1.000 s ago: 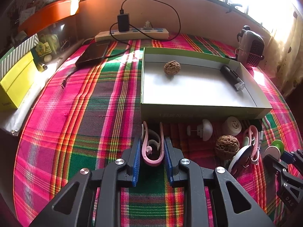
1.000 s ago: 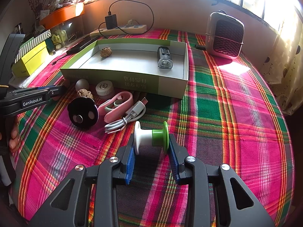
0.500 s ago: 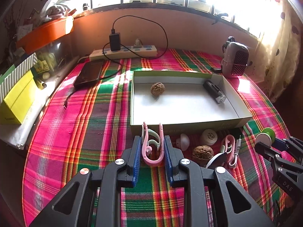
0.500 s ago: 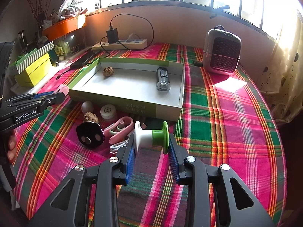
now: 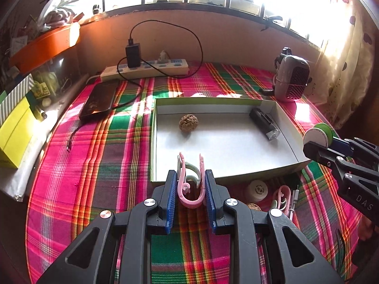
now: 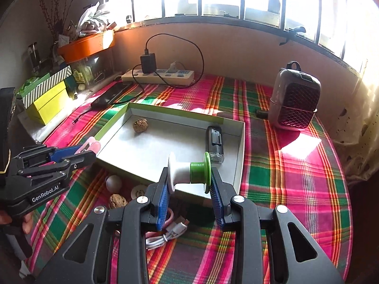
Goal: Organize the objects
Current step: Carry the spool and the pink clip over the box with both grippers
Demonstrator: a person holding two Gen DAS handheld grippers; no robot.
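Both tongs have risen from the surface with their loads: left tongs (image 5: pixel 191 189) clamped on a pink clip (image 5: pixel 191 184), right tongs (image 6: pixel 189 187) clamped on a white-green spool (image 6: pixel 189 171). Both now hover at the tray (image 5: pixel 236 100) near edge, ready for deposit.

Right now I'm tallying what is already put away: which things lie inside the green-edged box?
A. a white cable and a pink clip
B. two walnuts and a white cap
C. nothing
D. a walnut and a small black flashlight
D: on the white floor of the box lie only a walnut and a small black flashlight.
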